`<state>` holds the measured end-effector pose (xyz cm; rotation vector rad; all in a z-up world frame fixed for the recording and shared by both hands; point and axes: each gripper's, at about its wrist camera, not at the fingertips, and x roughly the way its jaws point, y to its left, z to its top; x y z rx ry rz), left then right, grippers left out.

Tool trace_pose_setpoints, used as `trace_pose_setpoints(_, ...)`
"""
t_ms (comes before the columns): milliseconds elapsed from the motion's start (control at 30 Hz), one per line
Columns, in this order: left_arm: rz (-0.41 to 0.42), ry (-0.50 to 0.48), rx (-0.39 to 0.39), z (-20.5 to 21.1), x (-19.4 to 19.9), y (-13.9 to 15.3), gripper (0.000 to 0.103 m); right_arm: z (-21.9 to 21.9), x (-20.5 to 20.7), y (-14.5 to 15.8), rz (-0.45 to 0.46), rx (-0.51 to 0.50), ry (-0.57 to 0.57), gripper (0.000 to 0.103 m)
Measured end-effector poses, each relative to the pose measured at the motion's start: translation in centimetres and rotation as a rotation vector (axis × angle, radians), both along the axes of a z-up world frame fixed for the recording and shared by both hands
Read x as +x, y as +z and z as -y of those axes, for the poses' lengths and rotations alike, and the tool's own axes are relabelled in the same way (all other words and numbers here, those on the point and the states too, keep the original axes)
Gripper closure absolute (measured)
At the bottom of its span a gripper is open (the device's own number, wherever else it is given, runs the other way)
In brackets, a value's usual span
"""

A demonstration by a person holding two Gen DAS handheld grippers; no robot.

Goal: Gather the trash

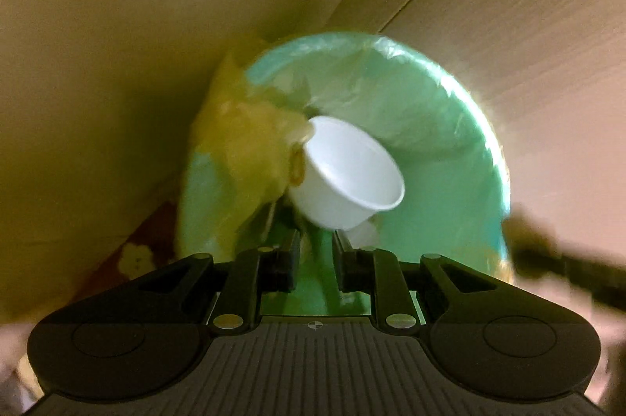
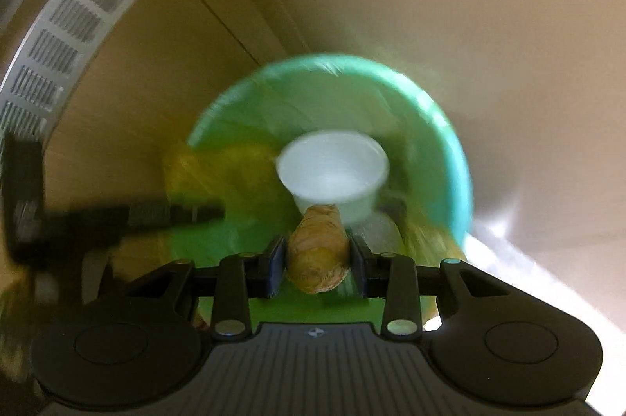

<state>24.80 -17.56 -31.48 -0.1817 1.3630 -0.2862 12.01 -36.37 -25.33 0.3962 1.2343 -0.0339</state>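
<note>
A round bin with a green liner (image 1: 430,126) sits on the floor below both grippers; it also shows in the right wrist view (image 2: 242,111). A white plastic cup (image 1: 348,169) lies inside it, seen too in the right wrist view (image 2: 332,165), with yellow-brown waste (image 1: 250,138) beside it. My left gripper (image 1: 316,251) is open and empty above the bin, just below the cup. My right gripper (image 2: 317,255) is shut on a tan piece of ginger root (image 2: 319,251), held over the bin. The other gripper (image 2: 117,216) shows blurred at left.
The bin stands against a beige wall or cabinet (image 1: 117,25) on a pale wood-look floor (image 1: 528,5). A white vented panel (image 2: 66,36) is at the left of the right wrist view. A red patterned mat (image 1: 137,251) lies beside the bin.
</note>
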Motion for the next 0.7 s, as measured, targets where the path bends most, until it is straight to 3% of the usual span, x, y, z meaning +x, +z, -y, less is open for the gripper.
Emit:
trace_pose_setpoints(133, 0.056, -0.023, -0.008, -0.7, -0.8, 1.9, 0.082, -0.6, 2.6, 0.7, 0.093, -0.027, 0.017, 0.068)
trace_pose_setpoints(233, 0.108, -0.016, -0.044, -1.1, -1.6, 4.0, 0.082, -1.0, 2.7, 1.7, 0.101, -0.027, 0.001, 0.056)
trace_pose_setpoints(333, 0.163, 0.012, -0.085, -1.6, -2.8, 7.5, 0.082, -1.5, 1.3, 4.0, 0.112, -0.043, -0.002, 0.055)
trace_pose_setpoints(500, 0.307, 0.066, -0.108, -3.7, -6.4, 16.8, 0.082, -3.2, -2.3, 10.1, 0.175, -0.027, 0.026, 0.054)
trace_pose_setpoints(700, 0.521, 0.138, -0.03, -6.6, -11.4, 26.8, 0.082, -7.4, -5.3, 18.7, 0.368, -0.034, 0.147, 0.042)
